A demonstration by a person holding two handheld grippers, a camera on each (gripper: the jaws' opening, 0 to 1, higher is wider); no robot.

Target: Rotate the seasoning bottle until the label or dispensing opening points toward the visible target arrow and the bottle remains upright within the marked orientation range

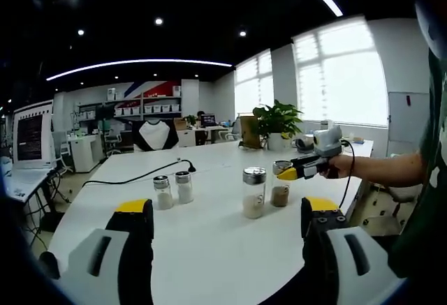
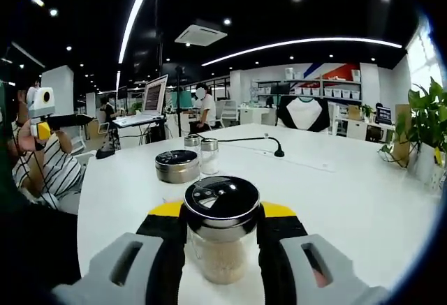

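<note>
A white table (image 1: pixel 209 242) carries everything, and it serves as the landmark here. On its far edge stands a potted plant (image 1: pixel 278 122), with a black cable (image 1: pixel 133 174) running across the top toward the left side.

In the left gripper view, the left gripper (image 1: pixel 227 225) hangs above the near part of the table, its jaws spread wide with nothing between them. Ahead of it, near the table's middle, stand four bottles upright: a pair of small shakers (image 1: pixel 173 190) side by side on the left, then a taller jar (image 1: pixel 253 192) with a metal lid, and just to its right the seasoning bottle (image 1: pixel 281 183), holding brownish powder.

The right gripper (image 1: pixel 288 173) reaches in over the table's right side, held by a hand (image 1: pixel 340 165), and its yellow-tipped jaws pinch the seasoning bottle near its top.

In the right gripper view, the right gripper (image 2: pixel 222 229) closes on the seasoning bottle (image 2: pixel 221 228) from both sides; the perforated lid (image 2: pixel 221 199) faces up and the bottle stands upright on the table (image 2: pixel 335 193). Just beyond it sits the jar (image 2: pixel 177 165), farther off the shakers (image 2: pixel 202 153).
</note>
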